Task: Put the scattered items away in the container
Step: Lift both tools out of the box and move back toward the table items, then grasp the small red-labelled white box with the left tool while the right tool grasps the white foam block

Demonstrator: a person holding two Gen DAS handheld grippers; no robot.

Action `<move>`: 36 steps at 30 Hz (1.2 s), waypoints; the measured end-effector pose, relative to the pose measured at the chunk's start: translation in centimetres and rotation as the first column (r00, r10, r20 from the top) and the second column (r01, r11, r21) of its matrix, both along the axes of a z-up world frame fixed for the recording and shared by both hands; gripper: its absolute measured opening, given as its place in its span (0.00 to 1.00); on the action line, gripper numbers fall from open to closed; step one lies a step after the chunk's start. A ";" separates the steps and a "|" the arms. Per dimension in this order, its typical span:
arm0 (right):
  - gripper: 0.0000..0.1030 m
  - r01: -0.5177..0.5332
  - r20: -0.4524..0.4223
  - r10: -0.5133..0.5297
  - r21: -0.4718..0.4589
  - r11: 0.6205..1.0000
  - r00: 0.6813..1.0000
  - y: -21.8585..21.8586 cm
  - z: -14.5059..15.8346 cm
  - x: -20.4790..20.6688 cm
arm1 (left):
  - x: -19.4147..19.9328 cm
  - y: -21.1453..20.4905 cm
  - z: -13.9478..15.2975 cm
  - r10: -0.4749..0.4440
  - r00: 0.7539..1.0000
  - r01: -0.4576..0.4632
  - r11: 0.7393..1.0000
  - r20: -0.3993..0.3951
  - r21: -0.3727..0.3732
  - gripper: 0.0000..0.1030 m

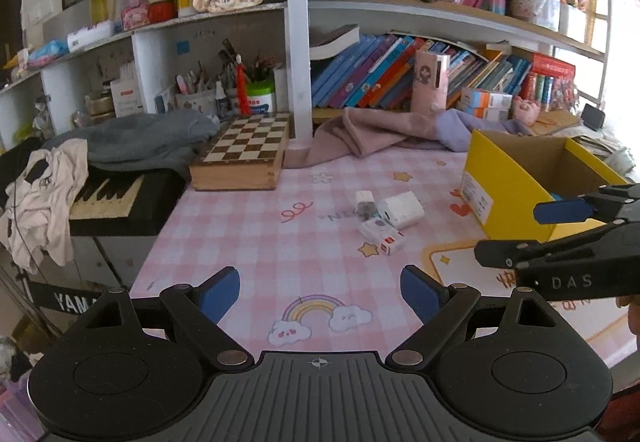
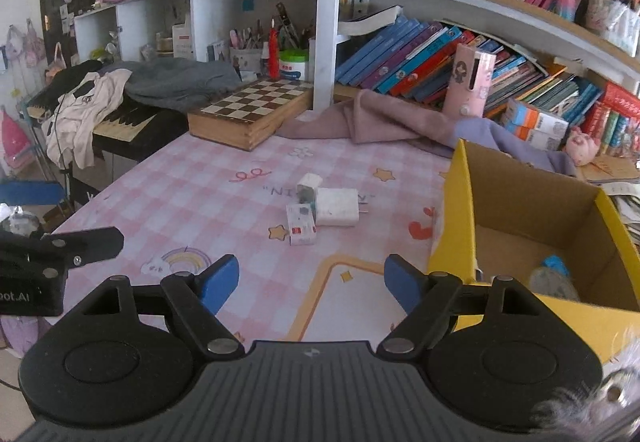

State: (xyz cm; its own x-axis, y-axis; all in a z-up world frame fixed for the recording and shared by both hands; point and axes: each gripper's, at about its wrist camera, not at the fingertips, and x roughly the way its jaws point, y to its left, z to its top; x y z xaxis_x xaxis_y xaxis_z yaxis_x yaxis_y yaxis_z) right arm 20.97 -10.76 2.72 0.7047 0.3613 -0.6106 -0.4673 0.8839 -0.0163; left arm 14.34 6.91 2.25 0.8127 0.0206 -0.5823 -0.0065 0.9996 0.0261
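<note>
Right wrist: three white chargers [image 2: 320,208], one yellow box [image 2: 460,210]

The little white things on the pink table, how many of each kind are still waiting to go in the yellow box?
Plug chargers: 2, the big one and the small one.
Small white packet with a red label: 1.
Total: 3 still on the pink table, all touching in one clump. The yellow box already holds something grey and blue, too blurry to name.
</note>
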 end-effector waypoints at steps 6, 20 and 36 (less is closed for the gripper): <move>0.77 0.008 -0.042 -0.007 0.035 0.999 0.999 0.4 -0.6 3.5 | 2.2 -1.1 -1.4 -0.021 0.998 0.022 1.000 -0.057 0.019 0.87; 0.73 0.031 -0.131 -0.030 0.004 1.000 0.991 2.7 -1.3 12.6 | 8.7 -4.6 -4.9 -0.058 0.992 0.065 0.996 -0.109 0.053 0.87; 0.72 0.006 -0.310 -0.032 -0.084 0.996 0.950 5.3 -3.7 21.8 | 18.4 -6.4 -9.5 -0.044 0.981 0.033 0.997 -0.187 -0.063 0.82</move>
